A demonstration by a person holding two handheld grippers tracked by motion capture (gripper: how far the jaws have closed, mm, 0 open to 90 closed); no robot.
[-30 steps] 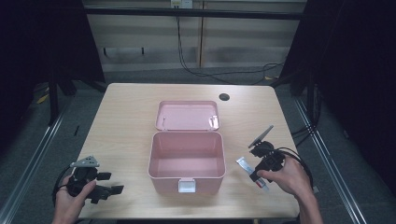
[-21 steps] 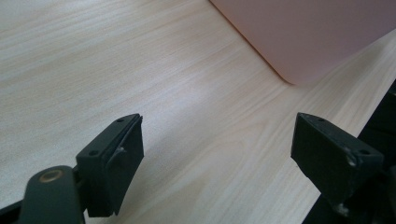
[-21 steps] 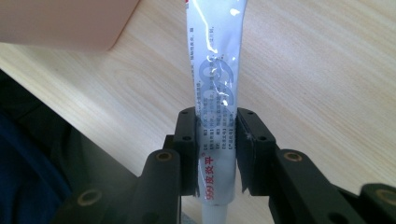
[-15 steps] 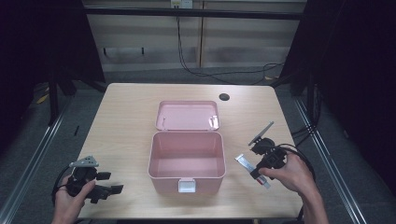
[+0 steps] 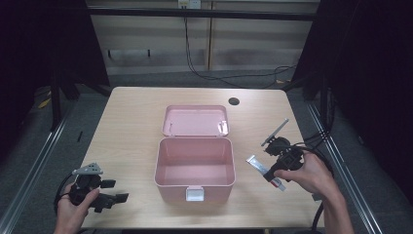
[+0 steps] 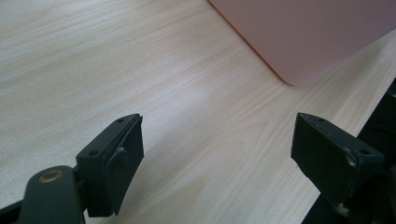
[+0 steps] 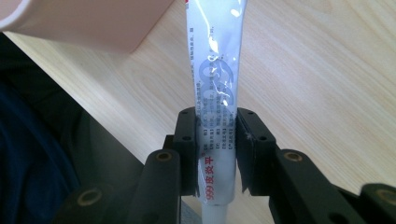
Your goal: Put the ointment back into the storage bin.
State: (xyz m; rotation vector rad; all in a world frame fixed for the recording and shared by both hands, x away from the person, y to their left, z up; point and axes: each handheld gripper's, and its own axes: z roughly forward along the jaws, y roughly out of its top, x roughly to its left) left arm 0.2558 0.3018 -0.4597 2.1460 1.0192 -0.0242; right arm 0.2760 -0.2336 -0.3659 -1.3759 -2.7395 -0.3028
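Right gripper (image 7: pixel 216 140) clamped on white tube (image 7: pixel 215 79), "999" readable.
I see left gripper (image 6: pixel 215 158) jaws apart over table (image 6: pixel 93 56); box (image 5: pixel 195 168) unmoved, right hand slightly shifted.

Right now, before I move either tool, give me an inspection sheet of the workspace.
Surface: light wood table, dark round hole at its far edge.
Job's things: pink box open and empty, lid laid back; white tube right of the box.
Clutter: nothing seen.
Grippers: right tool shut on the tube near its cap end; left tool open over bare wood at the near left corner.
Cables: black cable trailing from the right tool; more on the floor behind.
Surroundings: dark frame, grey floor.
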